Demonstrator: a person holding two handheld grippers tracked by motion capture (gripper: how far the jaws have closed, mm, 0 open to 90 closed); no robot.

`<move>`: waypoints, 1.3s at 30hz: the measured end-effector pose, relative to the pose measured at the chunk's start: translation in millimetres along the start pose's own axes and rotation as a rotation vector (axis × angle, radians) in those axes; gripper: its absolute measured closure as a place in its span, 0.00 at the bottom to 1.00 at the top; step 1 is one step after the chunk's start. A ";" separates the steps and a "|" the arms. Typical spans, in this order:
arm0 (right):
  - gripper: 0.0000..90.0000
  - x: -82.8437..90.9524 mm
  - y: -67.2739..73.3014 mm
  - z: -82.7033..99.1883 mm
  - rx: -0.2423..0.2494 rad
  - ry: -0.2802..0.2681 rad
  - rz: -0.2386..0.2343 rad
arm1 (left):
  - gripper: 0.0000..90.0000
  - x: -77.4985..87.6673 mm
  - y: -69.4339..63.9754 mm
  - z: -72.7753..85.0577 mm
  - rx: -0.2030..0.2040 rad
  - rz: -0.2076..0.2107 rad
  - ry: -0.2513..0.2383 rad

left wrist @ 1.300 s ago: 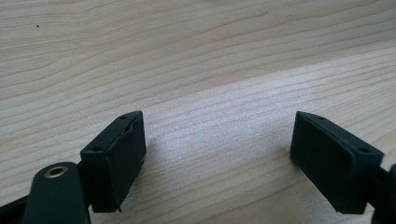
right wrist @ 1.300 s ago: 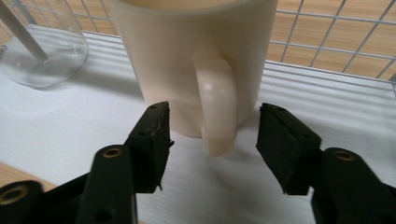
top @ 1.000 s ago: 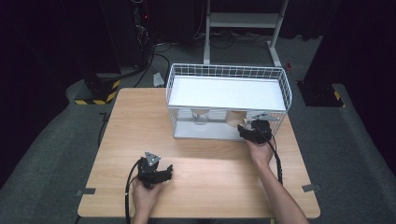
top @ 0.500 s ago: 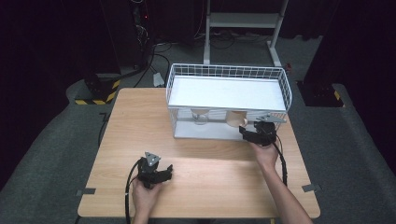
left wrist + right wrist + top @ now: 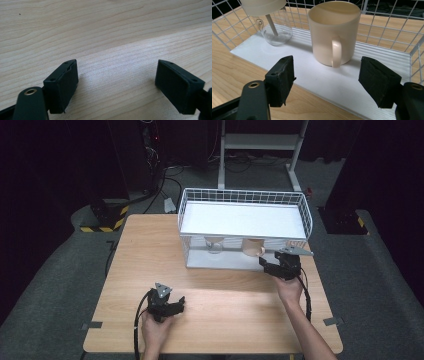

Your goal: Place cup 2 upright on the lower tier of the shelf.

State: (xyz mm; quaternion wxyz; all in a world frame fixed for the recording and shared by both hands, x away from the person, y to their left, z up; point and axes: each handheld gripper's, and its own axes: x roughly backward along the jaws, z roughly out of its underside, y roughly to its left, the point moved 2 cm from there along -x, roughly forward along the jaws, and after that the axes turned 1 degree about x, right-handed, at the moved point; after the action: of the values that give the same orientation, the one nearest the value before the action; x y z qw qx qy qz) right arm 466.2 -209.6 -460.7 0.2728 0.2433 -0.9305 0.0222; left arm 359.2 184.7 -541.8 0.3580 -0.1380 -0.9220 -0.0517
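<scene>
Standing just beyond right hand-held gripper [image 5: 327,85], cream mug [image 5: 333,32]

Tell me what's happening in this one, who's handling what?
A person at a wooden table holds a gripper in each hand. The right gripper has just been opening and sits in front of a cream mug on the lower shelf of a white wire rack, with nothing between its jaws. A clear glass stands beside the mug. The left gripper rests open and empty over bare wood near the table's front edge.
</scene>
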 end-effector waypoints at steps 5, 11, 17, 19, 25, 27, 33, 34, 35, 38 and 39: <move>0.33 8.1 1.0 1.4 -0.006 -0.014 -0.019 | 0.21 0.0 0.0 0.0 -0.001 0.000 0.000; 0.34 16.6 1.7 6.2 0.001 -0.031 -0.031 | 0.21 0.0 0.1 0.0 -0.001 0.000 0.000; 0.35 25.5 3.1 10.3 0.013 -0.028 -0.041 | 0.21 0.0 0.0 0.0 0.000 0.000 0.000; 0.35 30.7 2.3 11.2 0.010 -0.038 -0.048 | 0.21 0.0 0.0 0.0 -0.001 0.000 0.000; 0.36 39.8 0.8 13.9 0.005 -0.047 -0.059 | 0.21 0.0 0.0 0.0 0.000 0.000 0.000; 0.36 41.9 0.6 15.2 0.004 -0.051 -0.064 | 0.21 0.0 0.0 0.0 0.000 0.000 0.000; 0.36 48.1 -1.8 23.2 0.007 -0.046 -0.064 | 0.21 0.1 0.0 0.0 0.000 0.000 0.001; 0.36 49.3 -2.1 24.1 0.005 -0.048 -0.066 | 0.21 0.1 0.0 0.0 0.000 0.000 0.000; 0.36 51.5 -2.9 25.7 0.007 -0.052 -0.065 | 0.21 0.1 0.0 0.0 0.000 0.000 0.000; 0.36 55.9 -4.0 29.2 0.010 -0.056 -0.062 | 0.21 0.1 0.0 0.0 0.000 0.000 0.001; 0.36 57.5 -4.5 30.6 0.007 -0.055 -0.061 | 0.21 0.1 0.0 0.0 0.000 0.000 0.000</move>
State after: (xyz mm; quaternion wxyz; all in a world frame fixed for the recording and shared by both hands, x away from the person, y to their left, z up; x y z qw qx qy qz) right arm 411.0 -244.2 -457.3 0.2466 0.2730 -0.9298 0.0103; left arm 359.2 184.7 -541.8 0.3582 -0.1379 -0.9219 -0.0520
